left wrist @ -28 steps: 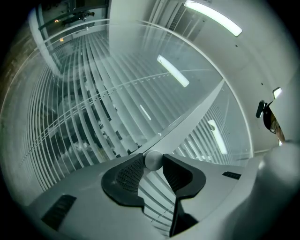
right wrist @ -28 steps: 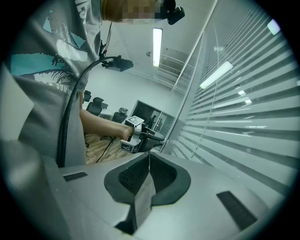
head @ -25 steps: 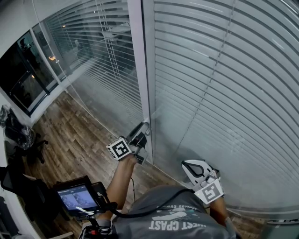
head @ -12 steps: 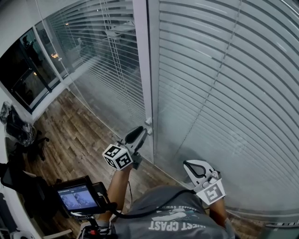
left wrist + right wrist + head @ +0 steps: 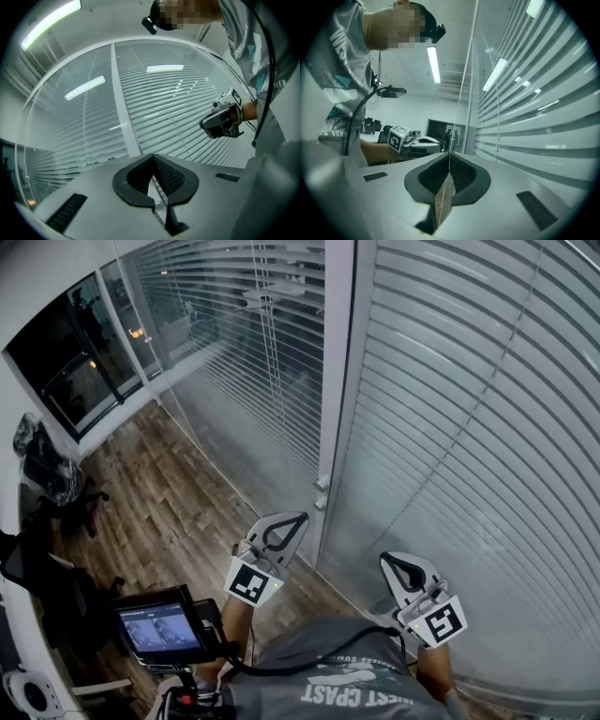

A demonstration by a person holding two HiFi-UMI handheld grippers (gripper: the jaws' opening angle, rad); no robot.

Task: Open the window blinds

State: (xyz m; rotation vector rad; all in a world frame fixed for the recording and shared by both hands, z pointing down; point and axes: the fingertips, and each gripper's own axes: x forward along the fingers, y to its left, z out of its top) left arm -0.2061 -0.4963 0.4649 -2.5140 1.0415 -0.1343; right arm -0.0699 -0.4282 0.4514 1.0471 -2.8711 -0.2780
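Closed white slat blinds (image 5: pixel 469 409) cover the right pane; the blinds (image 5: pixel 253 362) on the left pane are partly see-through. A white window post (image 5: pixel 337 381) with a small fitting (image 5: pixel 322 491) stands between them. My left gripper (image 5: pixel 300 517) (image 5: pixel 153 155) floats just left of the post, below the fitting. Its jaws have just been closing and now meet with nothing between them. My right gripper (image 5: pixel 387 562) (image 5: pixel 449 154) sits close before the right blinds, shut on a thin blind cord (image 5: pixel 454 126) that runs up from its tips.
Wood-plank floor (image 5: pixel 178 502) lies below the left pane. A chest-mounted device with a lit screen (image 5: pixel 155 629) hangs at lower left. Dark chairs (image 5: pixel 47 474) and a dark window (image 5: pixel 75 343) stand at far left. The person's body fills the bottom edge.
My left gripper has pulled back from the fitting on the post, rolled over and shut its jaws. The right gripper has risen slightly and stays shut.
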